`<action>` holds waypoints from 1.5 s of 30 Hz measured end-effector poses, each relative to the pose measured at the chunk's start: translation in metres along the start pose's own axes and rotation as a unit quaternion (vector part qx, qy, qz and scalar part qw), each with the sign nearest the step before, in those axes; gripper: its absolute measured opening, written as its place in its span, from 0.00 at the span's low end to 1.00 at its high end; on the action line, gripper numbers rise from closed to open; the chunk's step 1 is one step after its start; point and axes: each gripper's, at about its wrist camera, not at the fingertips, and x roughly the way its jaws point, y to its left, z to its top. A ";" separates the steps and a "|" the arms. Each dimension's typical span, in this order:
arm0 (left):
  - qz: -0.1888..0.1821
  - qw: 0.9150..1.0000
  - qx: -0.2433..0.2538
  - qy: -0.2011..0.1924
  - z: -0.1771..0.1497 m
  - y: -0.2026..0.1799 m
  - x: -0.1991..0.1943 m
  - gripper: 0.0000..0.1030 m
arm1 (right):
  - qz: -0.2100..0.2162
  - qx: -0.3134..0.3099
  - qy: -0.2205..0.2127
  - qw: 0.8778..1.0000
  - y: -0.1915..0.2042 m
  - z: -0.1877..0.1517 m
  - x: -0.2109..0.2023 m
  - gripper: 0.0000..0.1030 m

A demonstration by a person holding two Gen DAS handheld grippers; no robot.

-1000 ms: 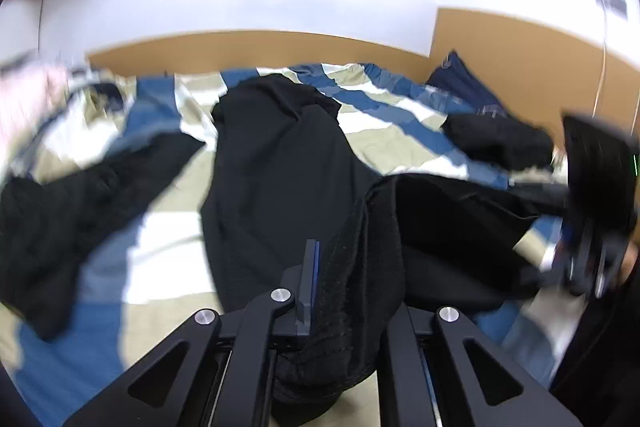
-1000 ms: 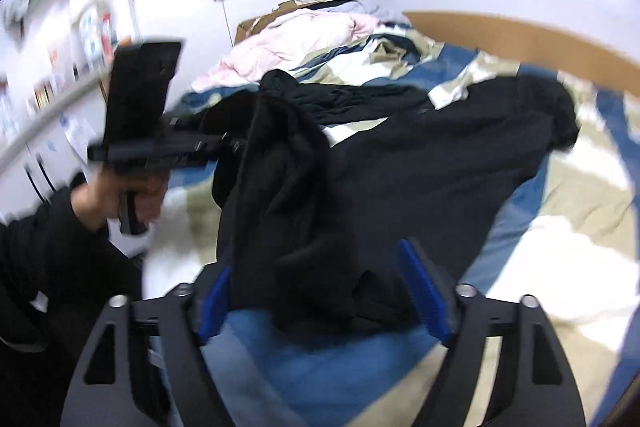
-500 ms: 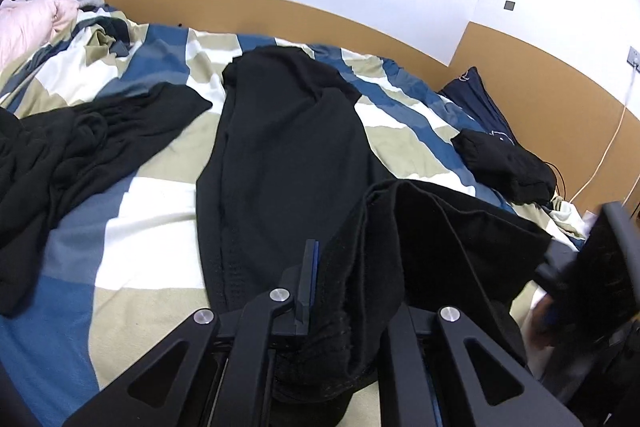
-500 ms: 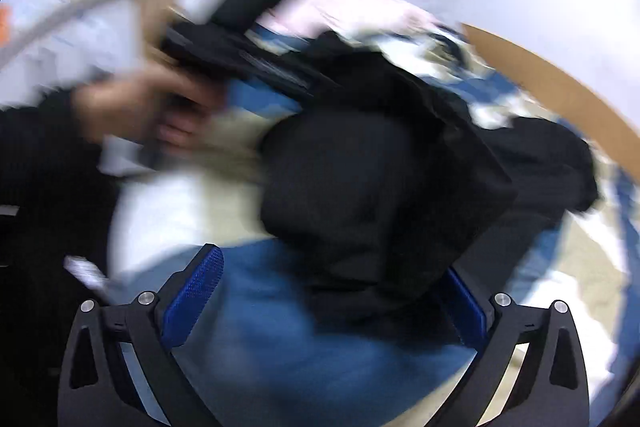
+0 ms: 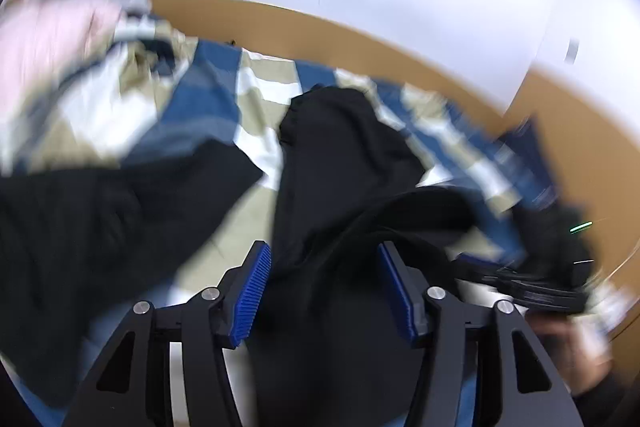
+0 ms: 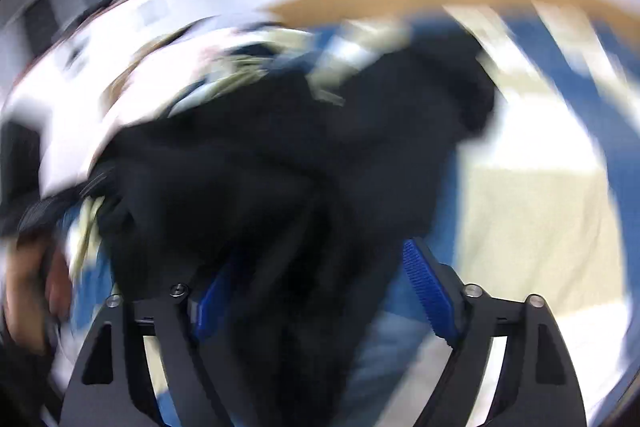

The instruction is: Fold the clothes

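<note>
1. Left gripper: its blue-padded fingers are spreading, and the black garment lies loose between them, unpinched.
2. Right gripper: fingers set wide, with black cloth bunched between; whether the pads press it cannot be told.
3. The garment sprawls over the plaid bedspread.

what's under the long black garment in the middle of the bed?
The black garment lies on the blue, beige and white checked bedspread, which shows all round it. Whatever lies directly beneath the cloth is covered.
</note>
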 end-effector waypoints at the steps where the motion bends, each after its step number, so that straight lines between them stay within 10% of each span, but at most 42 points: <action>1: -0.004 1.000 -0.006 0.000 -0.009 0.004 -0.004 0.67 | 0.032 0.017 -0.009 0.999 -0.009 -0.009 -0.003 0.79; 15: 0.023 0.995 -0.040 0.090 -0.067 0.027 0.030 0.76 | 0.000 -0.183 0.003 0.983 0.048 -0.057 0.016 0.79; 16: 0.019 0.995 -0.041 0.088 -0.067 0.026 0.031 0.76 | 0.001 -0.183 0.028 0.983 0.048 -0.055 0.028 0.73; 17: 0.015 0.995 -0.041 0.086 -0.067 0.025 0.031 0.76 | 0.005 -0.188 0.046 0.981 0.050 -0.056 0.036 0.44; 18: 0.012 0.996 -0.040 0.082 -0.067 0.025 0.032 0.54 | 0.017 -0.190 0.060 0.980 0.051 -0.055 0.040 0.04; 20: 0.000 0.997 -0.045 0.070 -0.065 0.026 0.030 0.07 | 0.023 -0.170 0.069 0.983 0.052 -0.056 0.035 0.05; 25: -0.050 0.997 -0.021 0.055 -0.056 -0.012 -0.010 0.08 | 0.050 -0.085 0.028 0.995 0.055 -0.071 -0.026 0.04; 32: 0.042 0.990 -0.011 0.130 -0.106 -0.001 0.018 0.31 | -0.010 -0.121 0.108 0.987 0.067 -0.112 -0.002 0.10; 34: 0.021 0.993 -0.013 0.112 -0.105 -0.004 0.013 0.49 | -0.002 -0.111 0.101 0.989 0.067 -0.106 -0.010 0.25; 36: -0.006 0.994 -0.020 0.109 -0.104 -0.004 0.018 0.69 | -0.003 -0.126 0.067 0.990 0.069 -0.101 -0.025 0.64; 41: 0.052 0.995 -0.003 0.084 -0.095 -0.008 0.022 0.69 | -0.105 -0.154 0.008 0.982 0.071 -0.086 -0.018 0.75; 45: 0.073 0.993 -0.025 0.090 -0.103 0.002 0.029 0.72 | -0.084 -0.236 0.001 0.968 0.113 -0.065 -0.008 0.92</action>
